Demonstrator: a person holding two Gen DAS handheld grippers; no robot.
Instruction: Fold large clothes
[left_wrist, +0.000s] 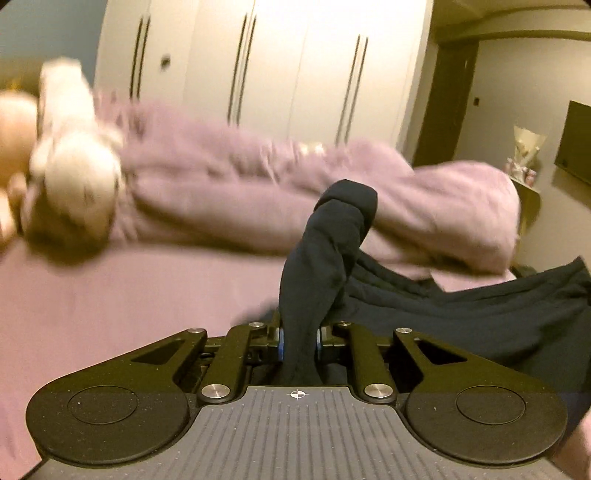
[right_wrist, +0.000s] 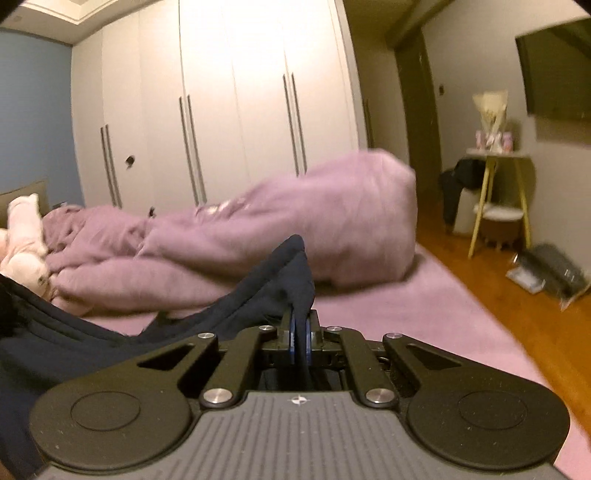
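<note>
left claw (left_wrist: 298, 338) clamped on thick bunch of navy garment (left_wrist: 461, 314) | right claw (right_wrist: 302, 338) pinching thin edge | soft, limp, probably light | grip hems, 2 corners, bed (right_wrist: 424, 314) below

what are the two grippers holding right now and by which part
Both hold the dark navy garment: the left gripper pinches a bunched fold, the right gripper a thin edge.
</note>
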